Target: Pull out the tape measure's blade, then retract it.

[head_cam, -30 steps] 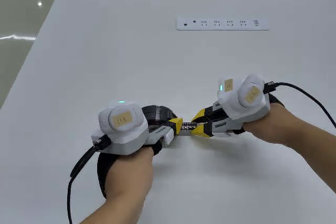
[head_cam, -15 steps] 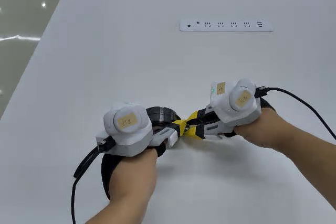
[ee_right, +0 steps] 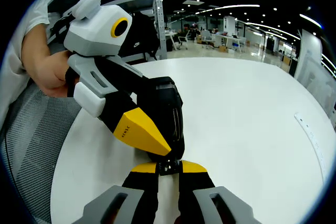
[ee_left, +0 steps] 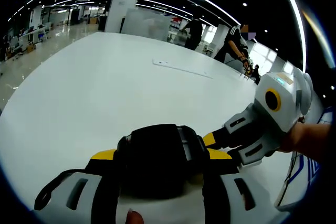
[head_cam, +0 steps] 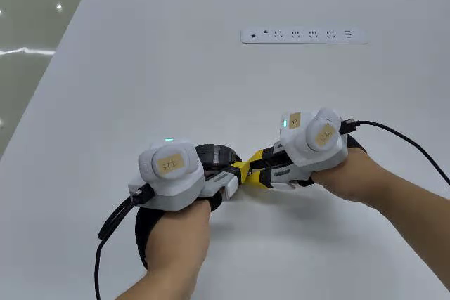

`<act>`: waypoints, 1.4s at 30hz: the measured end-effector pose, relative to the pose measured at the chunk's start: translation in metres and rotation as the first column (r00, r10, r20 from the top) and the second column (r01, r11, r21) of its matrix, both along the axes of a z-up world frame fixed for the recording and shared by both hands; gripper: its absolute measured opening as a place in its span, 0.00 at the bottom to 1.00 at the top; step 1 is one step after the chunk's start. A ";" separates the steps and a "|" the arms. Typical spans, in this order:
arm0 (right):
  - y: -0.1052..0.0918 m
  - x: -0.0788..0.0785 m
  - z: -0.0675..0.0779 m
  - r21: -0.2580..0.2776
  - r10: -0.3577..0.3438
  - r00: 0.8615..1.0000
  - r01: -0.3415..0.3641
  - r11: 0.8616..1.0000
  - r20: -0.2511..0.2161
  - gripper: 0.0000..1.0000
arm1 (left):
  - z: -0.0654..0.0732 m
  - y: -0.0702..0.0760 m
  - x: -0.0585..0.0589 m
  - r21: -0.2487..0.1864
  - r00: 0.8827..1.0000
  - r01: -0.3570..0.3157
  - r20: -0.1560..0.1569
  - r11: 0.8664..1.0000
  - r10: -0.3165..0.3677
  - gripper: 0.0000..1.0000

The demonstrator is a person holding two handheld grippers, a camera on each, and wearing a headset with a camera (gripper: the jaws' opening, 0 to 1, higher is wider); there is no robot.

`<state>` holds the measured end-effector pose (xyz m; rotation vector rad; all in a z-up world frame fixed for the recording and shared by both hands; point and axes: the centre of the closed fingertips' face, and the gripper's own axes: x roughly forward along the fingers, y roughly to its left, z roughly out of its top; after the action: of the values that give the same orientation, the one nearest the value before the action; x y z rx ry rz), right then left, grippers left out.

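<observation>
Black-bodied tape measure low centre of the head view on the white tabletop, squeezed between the jaws of the left hand-held gripper. Right hand-held gripper reaching in from the right of that frame, pinched closed on the little metal hook at the blade's end, right up against the mouth of the case.

Big change versus a second ago: back then, a short silver stretch of blade bridging the gap between the two sets of yellow tips. Half a second ago, already swallowed. Now, yellow tips practically touching and no blade to speak of. Gap closed mostly by the right hand sliding in toward the left, with the case pretty much staying put.

Reading that as the retract half nearly done, with the pull-out already out of the way. Probably just the hook left to let go of, gently, to avoid a snap. Can't tell from these angles whether fully seated.

Power strip near the top of the frame, well apart, not involved.
</observation>
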<state>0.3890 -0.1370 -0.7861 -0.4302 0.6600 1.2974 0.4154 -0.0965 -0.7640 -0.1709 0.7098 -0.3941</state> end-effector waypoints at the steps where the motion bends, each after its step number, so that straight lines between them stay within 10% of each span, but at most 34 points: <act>1: 0.000 0.000 0.000 -0.001 0.000 1.000 0.000 1.000 0.001 0.11 | 0.000 0.000 0.000 0.000 1.000 -0.001 0.001 1.000 0.001 0.61; 27: -0.005 -0.001 0.010 0.026 -0.048 0.999 0.048 0.999 -0.009 0.22 | 0.013 0.007 -0.007 -0.015 0.997 0.072 0.029 0.997 -0.072 0.63; 42: -0.022 -0.008 0.027 0.079 -0.154 0.988 0.153 0.985 -0.004 0.26 | 0.022 0.025 -0.030 0.030 0.973 0.213 0.088 0.977 -0.215 0.64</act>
<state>0.3807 -0.1585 -0.7588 -0.3096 0.6260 1.1724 0.3859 -0.0711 -0.7415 -0.0560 0.6439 -0.5965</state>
